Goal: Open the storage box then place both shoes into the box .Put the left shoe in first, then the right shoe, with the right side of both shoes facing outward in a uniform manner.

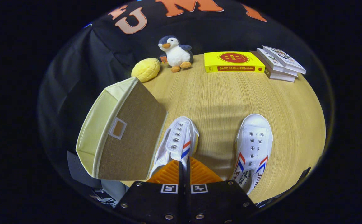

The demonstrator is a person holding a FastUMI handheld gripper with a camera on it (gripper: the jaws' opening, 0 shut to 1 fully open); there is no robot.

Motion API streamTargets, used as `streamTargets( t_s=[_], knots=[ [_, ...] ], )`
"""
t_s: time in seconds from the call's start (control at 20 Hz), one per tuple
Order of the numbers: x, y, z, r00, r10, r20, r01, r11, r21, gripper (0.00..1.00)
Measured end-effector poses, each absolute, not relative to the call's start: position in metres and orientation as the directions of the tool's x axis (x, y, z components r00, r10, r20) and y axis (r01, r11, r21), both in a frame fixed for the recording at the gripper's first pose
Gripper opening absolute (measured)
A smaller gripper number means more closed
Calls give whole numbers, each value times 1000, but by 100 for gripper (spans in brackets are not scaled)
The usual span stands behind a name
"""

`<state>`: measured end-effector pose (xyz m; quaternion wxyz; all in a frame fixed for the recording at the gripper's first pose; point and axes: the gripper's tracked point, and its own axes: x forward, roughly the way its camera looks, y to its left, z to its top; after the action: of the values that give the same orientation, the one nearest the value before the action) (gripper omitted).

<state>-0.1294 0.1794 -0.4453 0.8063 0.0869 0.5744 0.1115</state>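
Hand-held gripper (pixel 184 174) closed, fingers pressed together with no gap, nothing clamped between them as far as visible. Tips sitting low over the heel end of the left shoe (pixel 176 144), overlapping its collar; contact not certain.

Left shoe dead ahead at 12 o'clock from the fingers, nearly touching them. Long axis running 6-to-12, toe pointing away toward 12, slightly tipped toward 1. Striped side showing on the 3 o'clock flank.

Right shoe (pixel 253 149) at about 2 o'clock from the fingers, apart from the left shoe, bare worktop (pixel 218 99) between them. Same rough axis, toe away.

Box (pixel 122 133) at 10 o'clock, just beside the left shoe, its woven wall almost against the shoe's 9 o'clock flank. Lying tipped, pale lining visible on the far 9 o'clock side; opening direction hard to read from here, lid state unclear.

Key relation: left shoe closest, straight ahead, axis in line with the fingers; box immediately to 10 o'clock. Probably short sideways carry once gripped, but jaws need parting first.

Beyond, at 12 o'clock far edge: penguin (pixel 174 53), yellow ball (pixel 146 69) at 11, yellow book (pixel 234 62), stack of books (pixel 280 63) at 1. All well clear of the shoes.
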Motion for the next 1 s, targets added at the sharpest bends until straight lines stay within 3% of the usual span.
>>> streamTargets(
  t_s=[0.35,0.5,0.6,0.75,1.0],
  knots=[
    [-129,163,-460,355,239,-904,-143,969,200,0],
    [-145,151,-483,315,207,-926,-146,975,168,1],
    [-158,148,-498,275,175,-945,-197,973,123,2],
    [-153,152,-507,311,164,-936,-284,956,73,3],
    [-145,155,-513,296,237,-925,-304,942,144,14]
  ],
)
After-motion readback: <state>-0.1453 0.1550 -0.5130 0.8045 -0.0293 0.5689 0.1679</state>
